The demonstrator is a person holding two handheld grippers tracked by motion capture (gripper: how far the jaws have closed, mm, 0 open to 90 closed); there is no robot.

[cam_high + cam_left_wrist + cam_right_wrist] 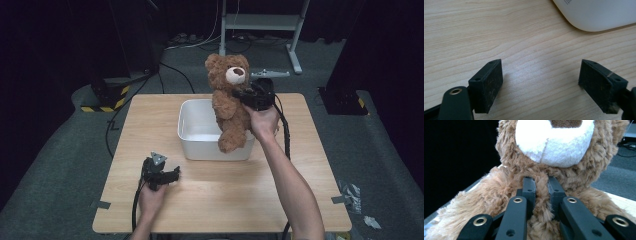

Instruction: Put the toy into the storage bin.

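Note:
A brown teddy bear [227, 95] with a white muzzle hangs upright over the white plastic bin [192, 135] at the table's middle, one leg draped over the bin's front right rim. My right gripper [243, 94] is shut on the bear, its jaws pinching a tuft of fur just under the chin [541, 192]. My left gripper [172, 175] rests low over the bare wood near the table's front left, open, with nothing between its pads [487, 85]. A corner of the bin [596, 15] lies ahead of it.
The light wooden table [150, 115] stands on grey carpet. Behind it are a white metal stand [260, 22], cables on the floor and a yellow-black striped base [107, 100]. Crumpled scraps [350, 192] lie on the floor at the right.

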